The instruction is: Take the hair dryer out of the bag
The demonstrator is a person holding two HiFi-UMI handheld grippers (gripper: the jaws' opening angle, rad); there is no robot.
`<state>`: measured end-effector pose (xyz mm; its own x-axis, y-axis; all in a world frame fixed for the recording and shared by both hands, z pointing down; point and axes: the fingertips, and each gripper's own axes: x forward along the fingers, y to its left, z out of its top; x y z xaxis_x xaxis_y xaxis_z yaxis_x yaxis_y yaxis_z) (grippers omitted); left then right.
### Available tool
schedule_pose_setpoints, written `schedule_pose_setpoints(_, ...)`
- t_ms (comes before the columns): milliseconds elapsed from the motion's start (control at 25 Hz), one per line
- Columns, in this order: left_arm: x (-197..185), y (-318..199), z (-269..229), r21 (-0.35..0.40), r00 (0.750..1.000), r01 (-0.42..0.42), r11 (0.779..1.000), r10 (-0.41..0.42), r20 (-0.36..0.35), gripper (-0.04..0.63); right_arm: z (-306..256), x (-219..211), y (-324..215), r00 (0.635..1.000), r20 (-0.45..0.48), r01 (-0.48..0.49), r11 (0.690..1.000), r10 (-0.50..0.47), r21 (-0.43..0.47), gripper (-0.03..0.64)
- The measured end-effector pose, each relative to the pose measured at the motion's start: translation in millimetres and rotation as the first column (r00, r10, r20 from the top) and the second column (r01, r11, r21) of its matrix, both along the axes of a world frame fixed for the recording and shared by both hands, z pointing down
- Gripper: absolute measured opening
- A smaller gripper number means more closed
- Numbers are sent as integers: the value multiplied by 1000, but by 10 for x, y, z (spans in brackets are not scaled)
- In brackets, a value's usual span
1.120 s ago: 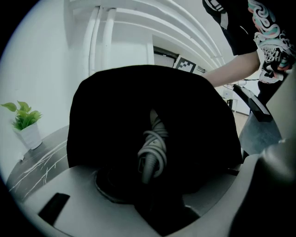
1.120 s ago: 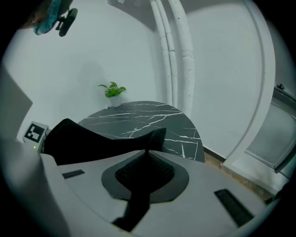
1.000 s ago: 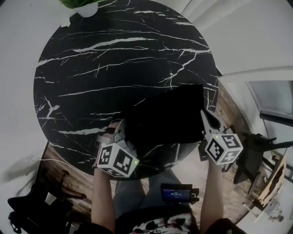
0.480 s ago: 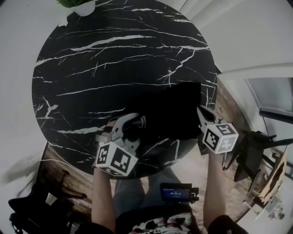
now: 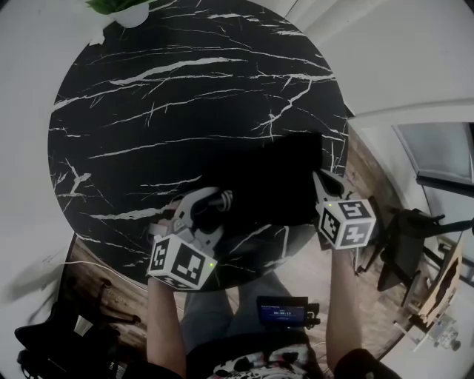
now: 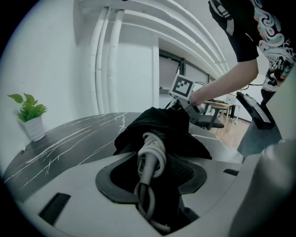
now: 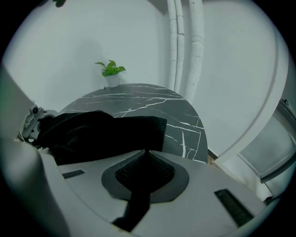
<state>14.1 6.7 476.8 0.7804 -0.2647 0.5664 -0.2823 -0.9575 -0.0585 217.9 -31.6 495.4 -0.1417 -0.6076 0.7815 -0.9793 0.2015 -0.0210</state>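
A black fabric bag lies slumped on the round black marble table, near its front right edge. My left gripper sits at the bag's left mouth, shut on the hair dryer. The dryer's coiled grey cord stands between the jaws, and its dark body is hard to tell from the bag behind. My right gripper is shut on the bag's right edge; black fabric runs down between the closed jaws. In the right gripper view the bag spreads to the left.
A small potted plant stands at the table's far edge. White pipes run up the wall behind. Dark furniture stands on the floor to the right. The person's lap with a small screen is just below the table's edge.
The left gripper has drawn back from the bag's mouth, and the grey cord now shows between its jaws. The bag has bunched toward the right. The right gripper shifted slightly up-left.
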Motion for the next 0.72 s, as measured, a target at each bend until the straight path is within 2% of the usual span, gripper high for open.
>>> schedule_pose_setpoints(720,-183,50,-18,-25,1000,-2,1000,1,-15,196,12,-16,-3,995,-99,13,1000,-14,-13,28)
